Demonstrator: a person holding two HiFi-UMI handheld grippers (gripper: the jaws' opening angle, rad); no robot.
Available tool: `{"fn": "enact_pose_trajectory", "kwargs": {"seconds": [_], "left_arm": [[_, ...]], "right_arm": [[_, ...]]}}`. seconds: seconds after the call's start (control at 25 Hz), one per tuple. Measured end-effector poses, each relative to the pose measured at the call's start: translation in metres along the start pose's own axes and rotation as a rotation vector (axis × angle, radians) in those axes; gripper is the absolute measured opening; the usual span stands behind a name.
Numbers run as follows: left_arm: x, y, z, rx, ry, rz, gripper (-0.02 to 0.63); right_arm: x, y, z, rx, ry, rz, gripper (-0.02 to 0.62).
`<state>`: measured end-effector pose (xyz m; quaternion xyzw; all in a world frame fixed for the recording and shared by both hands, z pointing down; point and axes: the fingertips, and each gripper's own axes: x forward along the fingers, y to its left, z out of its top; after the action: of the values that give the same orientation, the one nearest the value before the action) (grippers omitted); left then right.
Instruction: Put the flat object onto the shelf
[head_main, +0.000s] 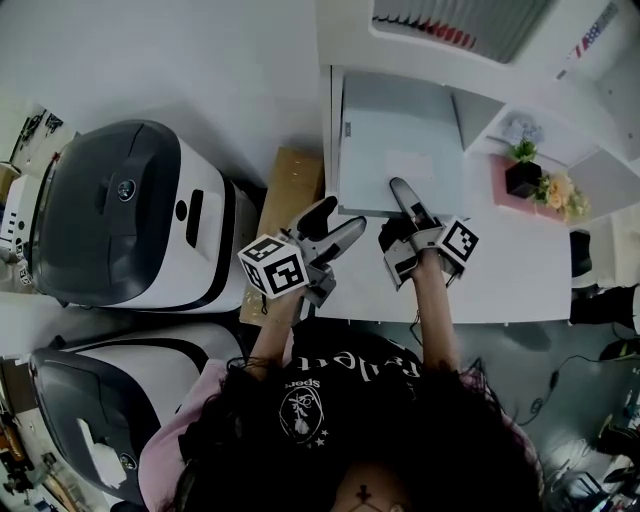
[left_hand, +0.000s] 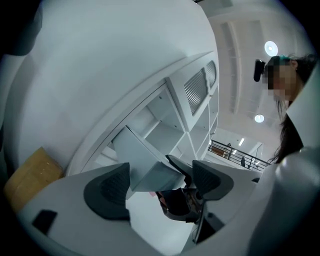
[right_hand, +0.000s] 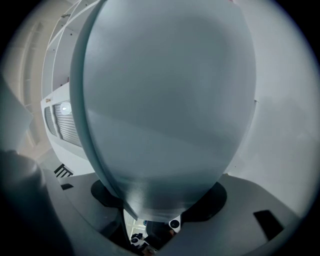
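Just before the shelf (head_main: 478, 108), your right gripper (head_main: 403, 192) is clamped on the flat object (head_main: 400, 140) at the edge farthest from the shelf, apparently to push it level into the lower opening. Your left gripper (head_main: 345, 214) hovers by the corner, its jaws spread wide and empty, probably to steady the slide.

Black T-shirt (head_main: 345, 392) with white print
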<state>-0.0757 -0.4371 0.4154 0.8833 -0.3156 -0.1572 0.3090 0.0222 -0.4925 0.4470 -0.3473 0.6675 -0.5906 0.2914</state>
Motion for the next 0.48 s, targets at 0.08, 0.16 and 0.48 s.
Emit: {"fn": "enact_pose_trajectory", "kwargs": {"seconds": [0.08, 0.16, 0.48], "left_arm": [[0.003, 0.004, 0.001, 0.018, 0.009, 0.011, 0.388], [0.006, 0.009, 0.002, 0.03, 0.013, 0.021, 0.388], [0.015, 0.035, 0.016, 0.149, 0.012, 0.142, 0.387]], "right_arm": [[0.007, 0.0, 0.004, 0.002, -0.001, -0.001, 0.314], [0.013, -0.001, 0.008, 0.0, -0.001, -0.004, 0.315], [0.031, -0.001, 0.022, 0.009, 0.008, -0.003, 0.314]]}}
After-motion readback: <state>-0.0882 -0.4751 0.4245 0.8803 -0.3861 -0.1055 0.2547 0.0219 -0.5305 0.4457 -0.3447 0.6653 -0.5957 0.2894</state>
